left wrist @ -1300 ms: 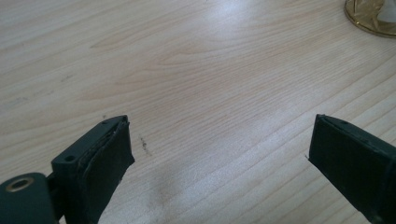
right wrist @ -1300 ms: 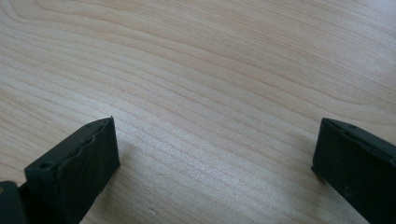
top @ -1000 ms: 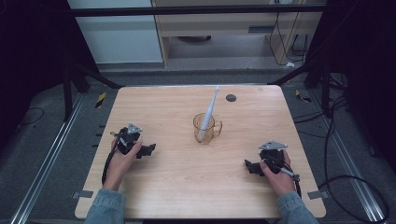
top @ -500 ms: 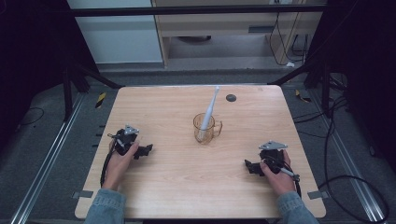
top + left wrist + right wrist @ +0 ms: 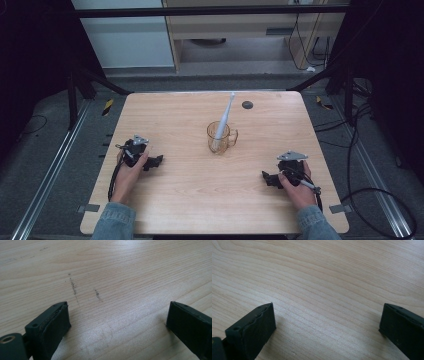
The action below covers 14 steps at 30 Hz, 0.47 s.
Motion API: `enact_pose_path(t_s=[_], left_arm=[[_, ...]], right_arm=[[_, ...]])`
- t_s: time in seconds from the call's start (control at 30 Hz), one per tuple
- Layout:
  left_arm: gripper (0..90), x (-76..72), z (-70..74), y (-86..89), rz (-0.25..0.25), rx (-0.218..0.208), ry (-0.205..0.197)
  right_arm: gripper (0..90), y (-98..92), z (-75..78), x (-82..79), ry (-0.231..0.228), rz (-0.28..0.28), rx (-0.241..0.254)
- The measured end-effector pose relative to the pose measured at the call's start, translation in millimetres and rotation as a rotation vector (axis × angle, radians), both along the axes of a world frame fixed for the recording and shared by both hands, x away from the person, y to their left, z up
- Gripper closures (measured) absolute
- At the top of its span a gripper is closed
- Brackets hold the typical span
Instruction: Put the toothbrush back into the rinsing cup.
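Left gripper (image 5: 155,162) has slid back toward the person and a bit left vs 1 s ago, when it sat farther up the table; since 0.5 s ago hardly any shift. Now it rests low on the table (image 5: 190,200) near the left edge, jaws spread wide w/ bare wood between them, nothing held. Right gripper (image 5: 267,178) same spot as before, near the right front, jaws also wide apart & empty, pointing inward. Glass mug (image 5: 220,137) unmoved at table centre, handle to the right, well apart from both grippers. Toothbrush (image 5: 223,121) stands in it, leaning up & away to the far right, same tilt as earlier. Small dark disc (image 5: 247,105) by far edge, unchanged
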<state>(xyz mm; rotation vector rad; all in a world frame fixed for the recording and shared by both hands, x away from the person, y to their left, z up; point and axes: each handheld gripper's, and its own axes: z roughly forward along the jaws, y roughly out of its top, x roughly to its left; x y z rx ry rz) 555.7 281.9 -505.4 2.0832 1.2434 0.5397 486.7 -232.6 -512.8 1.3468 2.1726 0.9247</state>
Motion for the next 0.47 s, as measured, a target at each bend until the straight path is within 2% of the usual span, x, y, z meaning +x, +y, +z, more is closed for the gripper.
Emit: enact_pose_path(t_s=[0.07, 0.47], left_arm=[[2.0, 0.0, -1.8, 0.8, 0.000, -0.006, -0.015], [0.0, 1.8, -2.2, 0.6, 0.004, -0.007, -0.007]], right_arm=[[0.4, 0.0, 0.0, 0.0, 0.001, 0.000, 0.001], [0.5, -0.1, 0.0, 0.1, -0.001, 0.001, -0.001]])
